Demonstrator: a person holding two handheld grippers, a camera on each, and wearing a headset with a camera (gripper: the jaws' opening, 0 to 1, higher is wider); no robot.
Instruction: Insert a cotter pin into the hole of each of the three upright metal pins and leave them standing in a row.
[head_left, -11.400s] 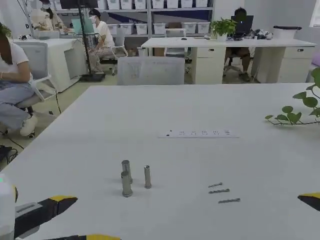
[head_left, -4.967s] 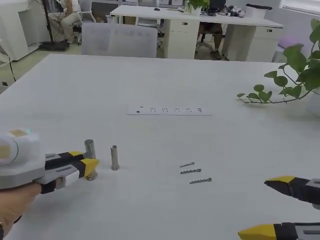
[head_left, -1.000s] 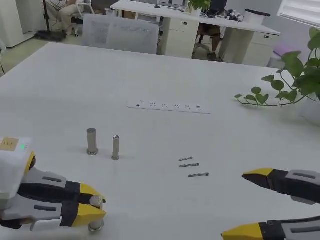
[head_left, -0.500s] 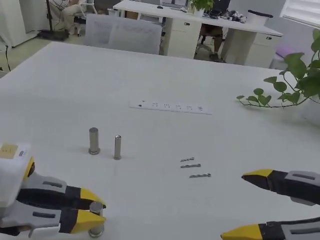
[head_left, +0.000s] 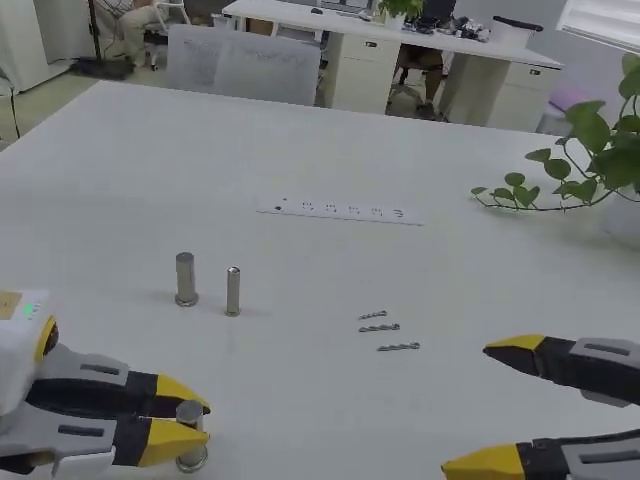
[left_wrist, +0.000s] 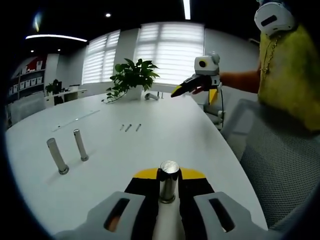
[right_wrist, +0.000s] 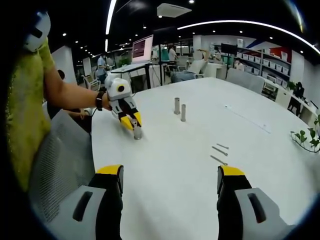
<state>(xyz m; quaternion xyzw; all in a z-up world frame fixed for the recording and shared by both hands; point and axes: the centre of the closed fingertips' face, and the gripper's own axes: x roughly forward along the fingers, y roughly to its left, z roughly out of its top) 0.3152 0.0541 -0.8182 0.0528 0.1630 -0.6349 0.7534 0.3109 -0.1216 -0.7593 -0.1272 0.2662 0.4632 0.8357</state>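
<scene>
We record the left tool (head_left: 195, 428) closed on a metal pin (head_left: 190, 440) at the near left edge of the desk (head_left: 300, 130). The left gripper view shows that pin upright between the yellow jaw tips, filling the gap. Its base appears to rest on the desk. The right tool (head_left: 498, 405) hangs at the near right with its jaws spread wide, holding nothing. We note a second pin (head_left: 185, 278) and a third pin (head_left: 233, 290) standing upright side by side farther out, well apart from the held one. Three cotter pins (head_left: 379, 327) lie flat to their right, between the two tools. Beyond lies a white power strip (head_left: 340, 211). A leafy plant (head_left: 590, 150) trails at the far right.
</scene>
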